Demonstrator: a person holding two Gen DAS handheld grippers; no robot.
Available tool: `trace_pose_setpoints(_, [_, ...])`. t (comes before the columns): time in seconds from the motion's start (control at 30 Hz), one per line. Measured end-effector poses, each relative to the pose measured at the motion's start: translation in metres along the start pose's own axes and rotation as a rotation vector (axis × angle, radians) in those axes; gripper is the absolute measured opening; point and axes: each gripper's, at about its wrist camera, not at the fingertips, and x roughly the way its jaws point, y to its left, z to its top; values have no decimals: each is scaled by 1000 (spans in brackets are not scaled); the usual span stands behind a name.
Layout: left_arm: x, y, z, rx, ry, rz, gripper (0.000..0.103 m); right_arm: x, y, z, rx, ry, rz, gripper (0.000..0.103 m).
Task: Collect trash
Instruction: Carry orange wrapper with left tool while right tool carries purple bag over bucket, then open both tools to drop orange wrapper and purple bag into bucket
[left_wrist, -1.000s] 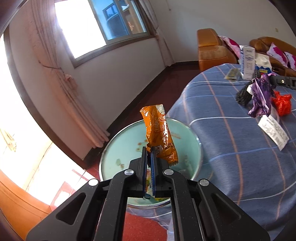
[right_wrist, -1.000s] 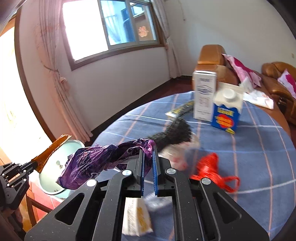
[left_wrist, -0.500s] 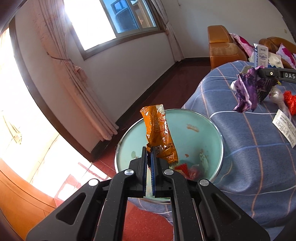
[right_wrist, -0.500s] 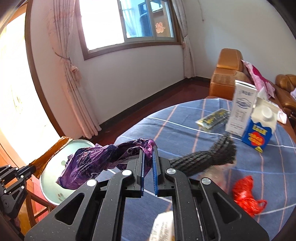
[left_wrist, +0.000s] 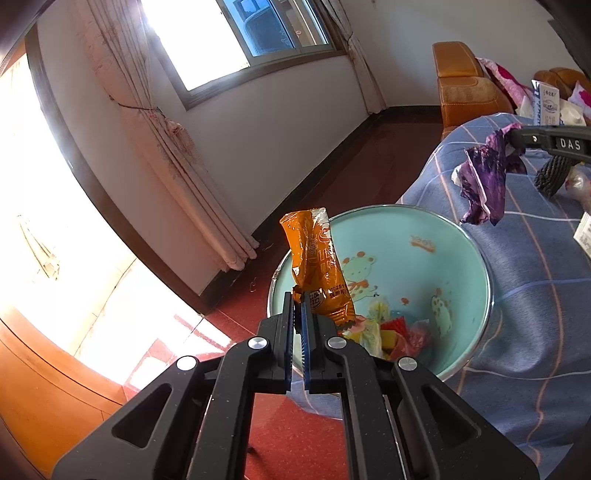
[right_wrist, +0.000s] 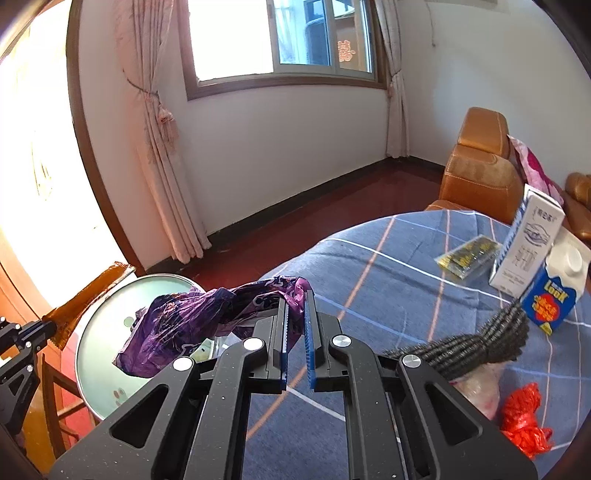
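I'm working in a home living room. At the top centre of my right view is a window (right_wrist: 280, 40) with pink curtains (right_wrist: 155, 122) tied back on its left, above a white wall and dark red floor (right_wrist: 332, 218). On the right edge sits an orange leather sofa (right_wrist: 480, 173) with a pink cushion (right_wrist: 532, 166). Lower right is a table under a blue checked cloth (right_wrist: 388, 266), with milk cartons (right_wrist: 532, 243) standing on it.
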Motion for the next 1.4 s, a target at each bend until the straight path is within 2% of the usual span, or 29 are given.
trace_pose_setpoints(0.8, [5, 2, -3, 7, 9, 11, 3, 18, 32, 7, -77, 18, 8, 8])
trace_pose_setpoints(1.4, [5, 4, -3, 2, 6, 4, 3, 17, 41, 9, -91, 13, 27, 8])
